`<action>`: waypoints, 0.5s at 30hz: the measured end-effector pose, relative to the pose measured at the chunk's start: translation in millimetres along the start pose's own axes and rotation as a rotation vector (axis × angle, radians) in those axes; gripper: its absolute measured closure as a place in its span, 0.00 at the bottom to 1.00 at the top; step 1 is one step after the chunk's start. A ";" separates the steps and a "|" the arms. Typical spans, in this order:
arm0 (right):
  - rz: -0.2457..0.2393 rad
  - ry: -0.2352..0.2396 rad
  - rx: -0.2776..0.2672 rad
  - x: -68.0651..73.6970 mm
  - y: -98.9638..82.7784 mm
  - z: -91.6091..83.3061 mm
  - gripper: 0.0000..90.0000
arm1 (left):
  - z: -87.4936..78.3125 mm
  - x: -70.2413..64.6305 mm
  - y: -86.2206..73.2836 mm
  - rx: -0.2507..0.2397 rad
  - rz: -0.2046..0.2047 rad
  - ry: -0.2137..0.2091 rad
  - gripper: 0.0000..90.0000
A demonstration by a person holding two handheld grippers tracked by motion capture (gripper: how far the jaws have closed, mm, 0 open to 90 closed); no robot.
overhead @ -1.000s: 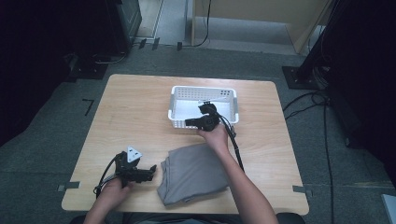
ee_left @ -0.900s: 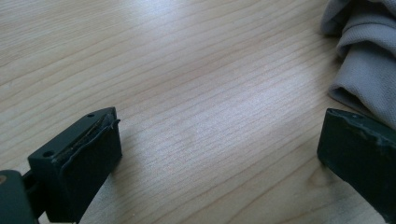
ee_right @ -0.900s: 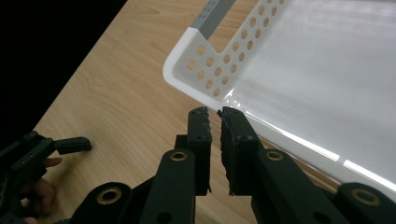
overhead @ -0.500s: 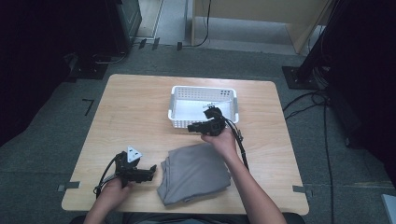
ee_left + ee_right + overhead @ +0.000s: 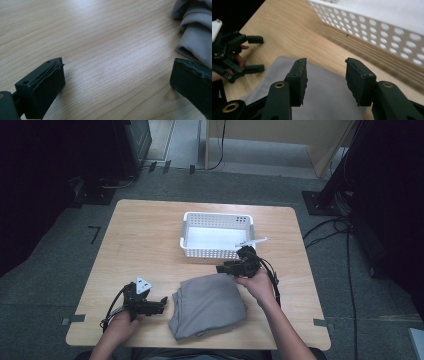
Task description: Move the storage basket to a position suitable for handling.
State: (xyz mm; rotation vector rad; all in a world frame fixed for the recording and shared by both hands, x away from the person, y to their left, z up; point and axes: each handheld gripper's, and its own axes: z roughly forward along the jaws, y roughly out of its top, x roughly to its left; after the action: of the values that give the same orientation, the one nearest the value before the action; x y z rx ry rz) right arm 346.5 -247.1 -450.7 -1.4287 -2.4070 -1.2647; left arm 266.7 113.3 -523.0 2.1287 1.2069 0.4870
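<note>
On the wooden table [image 5: 145, 240], the left gripper [image 5: 162, 303] rests jaws spread beside the folded grey cloth [image 5: 207, 305], whose edge is cut off in its view, while the right gripper [image 5: 223, 268], jaws apart and empty, hovers over the cloth's far corner near the white basket [image 5: 216, 252].

Even overhead light on the table [image 5: 150, 245]; surroundings fall into darkness. Soft glare streaks the wood in the left gripper view. The basket [image 5: 387, 32] blurs in the right gripper view.
</note>
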 end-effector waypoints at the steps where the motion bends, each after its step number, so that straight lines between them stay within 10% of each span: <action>1: -0.002 0.001 0.003 -0.3 -1.9 -2.2 0.56 | 0.0 0.0 0.0 0.000 0.000 0.000 0.00; 15: 0.041 -0.030 0.013 -13.8 -37.7 -24.8 0.48 | 0.0 0.1 0.0 0.000 0.002 0.001 0.00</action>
State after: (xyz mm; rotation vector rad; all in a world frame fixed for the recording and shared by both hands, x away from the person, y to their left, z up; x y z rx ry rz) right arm 317.7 -282.1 -463.5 -1.4961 -2.3878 -1.2258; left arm 266.7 113.4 -523.0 2.1303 1.2055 0.4888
